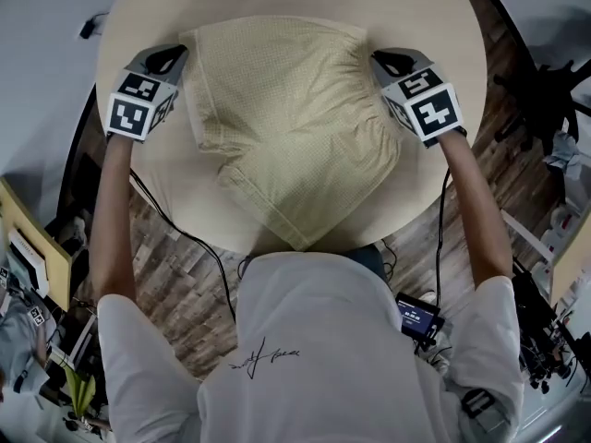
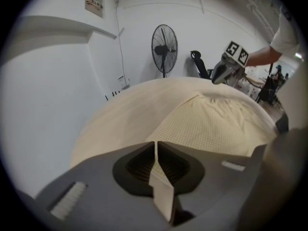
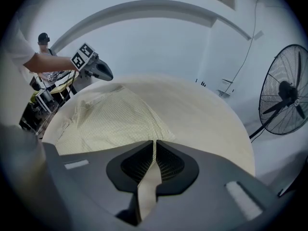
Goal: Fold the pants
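Setting: lab or workshop room, not a home. Bare white walls [image 2: 48, 95], wood-look plank floor [image 1: 175, 284], round table [image 1: 434, 35] in the middle. Pedestal fan [image 2: 164, 47] stands by the wall. Cables [image 1: 199, 243] trail over the floor; electronics clutter [image 1: 545, 349] crowds the edges.

Fan [image 3: 284, 90] half beyond right edge

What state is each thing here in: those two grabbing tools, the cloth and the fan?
Left gripper: shut on one edge of the pants.
Right gripper: shut on the opposite edge.
Pants: rumpled, lying on the round table, pinched at both sides.
Fan: upright, blades look still.
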Action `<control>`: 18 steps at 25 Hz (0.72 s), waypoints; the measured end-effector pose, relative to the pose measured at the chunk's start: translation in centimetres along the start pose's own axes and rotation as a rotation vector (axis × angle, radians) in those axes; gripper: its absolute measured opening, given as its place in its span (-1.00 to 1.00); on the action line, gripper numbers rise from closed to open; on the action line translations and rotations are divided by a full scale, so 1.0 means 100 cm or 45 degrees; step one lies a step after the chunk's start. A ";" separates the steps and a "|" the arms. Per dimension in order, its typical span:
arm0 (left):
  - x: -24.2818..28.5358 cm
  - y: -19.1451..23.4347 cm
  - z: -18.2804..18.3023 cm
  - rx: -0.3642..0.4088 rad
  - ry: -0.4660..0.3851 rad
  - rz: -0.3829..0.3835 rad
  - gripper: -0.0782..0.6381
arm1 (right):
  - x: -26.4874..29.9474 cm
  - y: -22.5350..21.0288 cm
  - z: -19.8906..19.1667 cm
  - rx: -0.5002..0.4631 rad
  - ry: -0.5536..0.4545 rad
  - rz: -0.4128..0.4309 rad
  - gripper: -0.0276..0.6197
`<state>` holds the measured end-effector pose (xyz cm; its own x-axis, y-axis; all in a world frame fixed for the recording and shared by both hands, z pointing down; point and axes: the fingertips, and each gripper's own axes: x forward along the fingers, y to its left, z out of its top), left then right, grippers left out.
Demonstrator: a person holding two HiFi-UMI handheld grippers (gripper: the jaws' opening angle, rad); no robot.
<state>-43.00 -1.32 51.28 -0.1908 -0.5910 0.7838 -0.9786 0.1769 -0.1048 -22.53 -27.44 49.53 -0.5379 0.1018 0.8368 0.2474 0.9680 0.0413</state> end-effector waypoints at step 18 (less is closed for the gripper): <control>0.069 0.053 -0.036 0.160 0.307 -0.128 -0.37 | 0.028 -0.006 0.001 -0.115 0.083 -0.017 -0.91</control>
<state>-49.25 -1.59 58.36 -0.0836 -0.3934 0.9155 -0.9964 0.0189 -0.0828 -24.28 -27.75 51.74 -0.4890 0.0712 0.8694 0.3137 0.9443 0.0992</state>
